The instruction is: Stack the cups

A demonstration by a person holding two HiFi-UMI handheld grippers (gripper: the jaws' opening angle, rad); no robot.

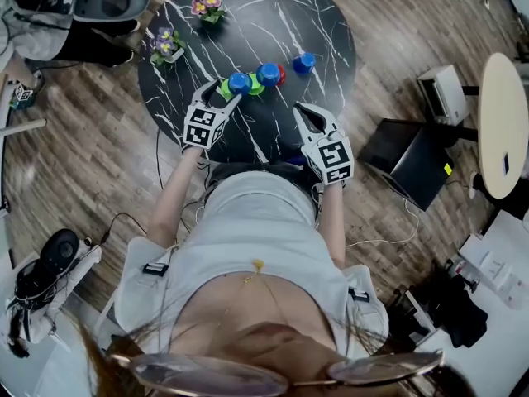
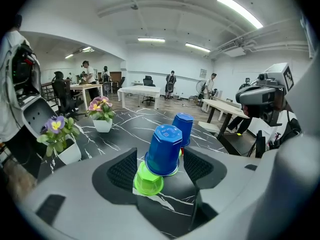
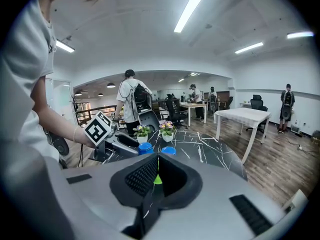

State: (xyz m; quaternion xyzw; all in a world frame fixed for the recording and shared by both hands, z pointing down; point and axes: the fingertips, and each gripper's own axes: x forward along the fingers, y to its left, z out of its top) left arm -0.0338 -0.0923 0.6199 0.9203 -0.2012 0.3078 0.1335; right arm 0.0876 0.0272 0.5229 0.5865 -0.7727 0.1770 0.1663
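On the black marble table (image 1: 322, 23), a blue cup (image 2: 164, 150) stands upside down and slightly tilted, with a green cup (image 2: 148, 180) poking out from under its near rim. My left gripper (image 2: 160, 166) is open around this pair, with a gap between each pad and the cups. In the head view the same blue cup (image 1: 240, 81) sits just ahead of the left gripper (image 1: 223, 94). A second blue cup (image 1: 269, 74) tops a green and a red one, and a third blue cup (image 1: 304, 61) stands apart to the right. My right gripper (image 1: 301, 111) is shut on nothing, near the table's front edge.
Two white pots of flowers (image 1: 207, 5) (image 1: 164, 44) stand at the table's far left. A black box (image 1: 409, 160) and a round pale table (image 1: 502, 122) are on the wooden floor to the right. People and office desks fill the background of both gripper views.
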